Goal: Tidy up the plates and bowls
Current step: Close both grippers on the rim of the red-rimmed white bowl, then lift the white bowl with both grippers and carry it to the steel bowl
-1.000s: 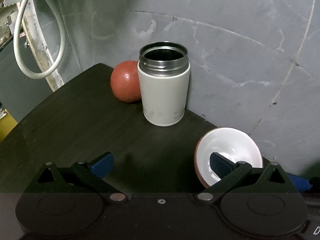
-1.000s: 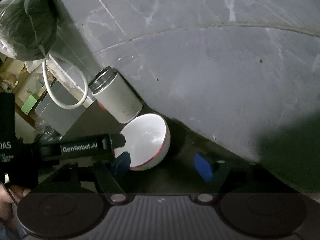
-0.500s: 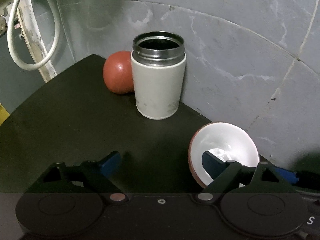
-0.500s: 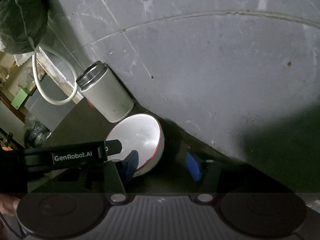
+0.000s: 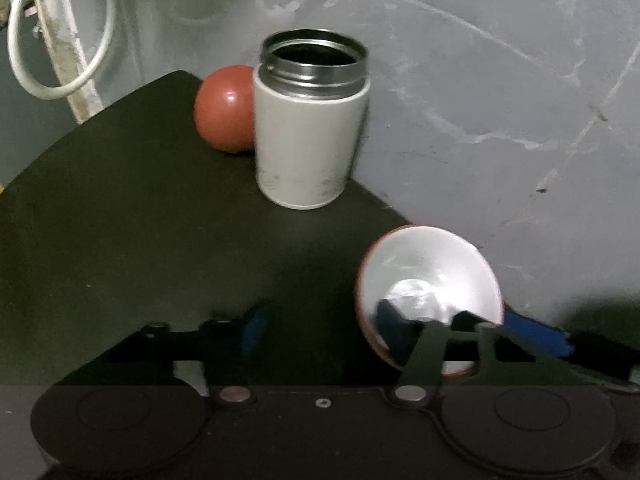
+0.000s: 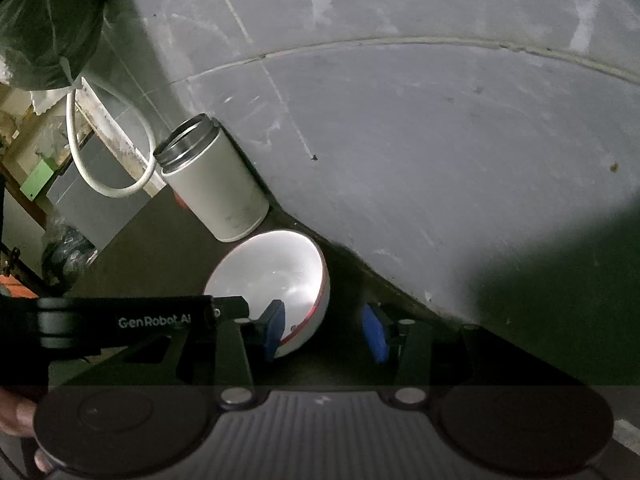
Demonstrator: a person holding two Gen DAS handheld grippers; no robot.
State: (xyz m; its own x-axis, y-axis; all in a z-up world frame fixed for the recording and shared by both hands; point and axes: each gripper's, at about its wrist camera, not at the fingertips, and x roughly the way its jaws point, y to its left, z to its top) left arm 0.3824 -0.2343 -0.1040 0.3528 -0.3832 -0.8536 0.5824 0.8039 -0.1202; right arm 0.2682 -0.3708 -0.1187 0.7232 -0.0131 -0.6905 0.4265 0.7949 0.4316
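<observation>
A bowl (image 5: 428,276), white inside with a red rim, is tipped on the dark table (image 5: 120,220) close to the grey wall, its mouth facing me. In the right wrist view the bowl (image 6: 272,272) has its near rim between my right gripper's (image 6: 324,330) blue pads; these are open, one pad inside the bowl and one outside. My left gripper (image 5: 322,330) is open with nothing between its pads, and its right pad overlaps the bowl's mouth. A red round object (image 5: 224,108) sits behind the flask; whether it is a bowl is unclear.
A lidless white steel flask (image 5: 310,136) stands upright by the wall, left of the bowl. The tiled wall (image 6: 400,140) runs right behind the bowl. A white hose (image 5: 60,80) hangs past the table's left edge. A hand (image 6: 16,416) shows at the lower left.
Both grippers have narrowed their jaws over the last second. The right gripper has moved in so that the bowl's rim now lies between its pads. The bowl is tipped further.
</observation>
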